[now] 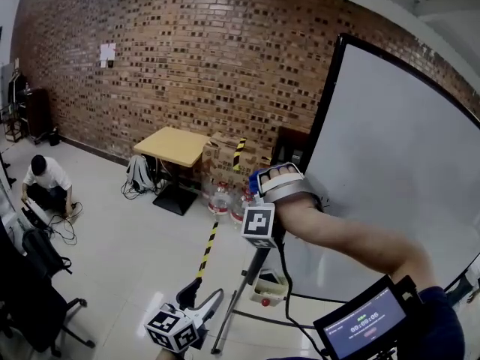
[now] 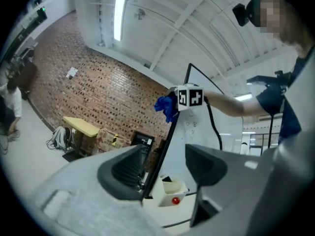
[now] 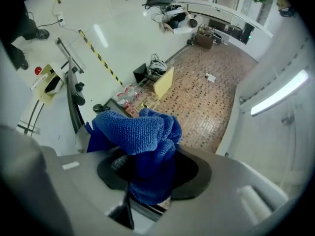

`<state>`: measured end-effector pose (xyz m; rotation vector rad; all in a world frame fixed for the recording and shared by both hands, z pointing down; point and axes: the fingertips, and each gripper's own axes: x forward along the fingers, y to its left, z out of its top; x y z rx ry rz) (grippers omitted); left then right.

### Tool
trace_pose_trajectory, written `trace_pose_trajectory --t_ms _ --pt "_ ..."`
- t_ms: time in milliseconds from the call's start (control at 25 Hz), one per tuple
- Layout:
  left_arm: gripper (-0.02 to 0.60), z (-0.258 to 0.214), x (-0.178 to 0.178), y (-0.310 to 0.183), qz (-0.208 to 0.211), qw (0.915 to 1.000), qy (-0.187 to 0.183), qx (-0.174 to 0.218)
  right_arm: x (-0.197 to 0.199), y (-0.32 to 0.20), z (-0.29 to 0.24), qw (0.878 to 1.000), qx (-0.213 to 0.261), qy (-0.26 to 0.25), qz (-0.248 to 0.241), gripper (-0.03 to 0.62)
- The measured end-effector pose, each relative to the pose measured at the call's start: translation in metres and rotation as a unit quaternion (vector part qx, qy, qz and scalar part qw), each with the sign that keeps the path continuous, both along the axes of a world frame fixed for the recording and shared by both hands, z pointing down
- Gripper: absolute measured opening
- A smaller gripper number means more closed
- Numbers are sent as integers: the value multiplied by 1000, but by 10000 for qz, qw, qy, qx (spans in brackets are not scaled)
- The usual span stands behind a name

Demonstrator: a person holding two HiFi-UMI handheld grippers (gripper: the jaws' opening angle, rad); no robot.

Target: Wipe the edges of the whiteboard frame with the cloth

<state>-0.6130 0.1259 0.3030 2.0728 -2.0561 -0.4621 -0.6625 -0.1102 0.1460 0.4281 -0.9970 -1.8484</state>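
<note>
Right gripper [image 3: 153,173] is clamped on the blue cloth [image 3: 135,132], jaws shut round its middle w/ a bunched wad sticking out past the tips. Cloth sits at the left edge of the whiteboard frame [image 1: 324,103], roughly mid-height, on the outer side toward the brick wall [image 1: 187,58]. It looks pressed to the black strip, but contact can't be confirmed. That edge is the long axis that matters: it runs approx. vert., top corner up near the ceiling, bottom down toward the stand [image 1: 238,298] on the floor. So the wipe should, I'd judge, slide along it up or down, not across. Right hand is the nearer one, right at the edge. Left gripper [image 2: 165,171] hangs lower, near the stand pole, pointing about level at the board. Its jaws are partway apart w/ nothing pinched, and the frame's dark line shows in the gap, closer to the left jaw. Prob. there to steady the board.
</note>
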Motion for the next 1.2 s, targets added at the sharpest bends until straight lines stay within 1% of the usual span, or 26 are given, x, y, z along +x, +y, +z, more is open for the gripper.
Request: trace_pose_trajectory --t_ms 120,200,280,360,560,800,920,1040,1200 --pt "279 -6 5 3 -48 9999 19 -112 2 -14 -47 9994 46 -297 159 176" --pt "279 5 4 4 -4 9997 -68 -227 3 -26 -64 9986 61 -366 378 176" --pt "279 19 1 2 93 9993 -169 -313 2 -24 -92 9972 317 -501 449 176" --pt "279 22 5 0 156 9990 -195 -372 3 -18 -124 9955 535 -658 435 176" --pt "279 7 20 -6 311 9983 -268 -411 19 -11 -190 9917 416 -1100 511 176" --pt "279 8 26 -18 560 9967 -277 -522 15 9 -226 9858 30 -1652 282 176" --pt "279 7 31 -22 725 9953 -308 -562 12 15 -261 9808 74 -1943 136 176" --pt "279 7 35 -25 815 9943 -340 -604 15 18 -299 9726 111 -2321 -10 176" --pt "279 9 42 -27 935 9926 -372 -676 18 18 -336 9649 247 -2614 -28 176"
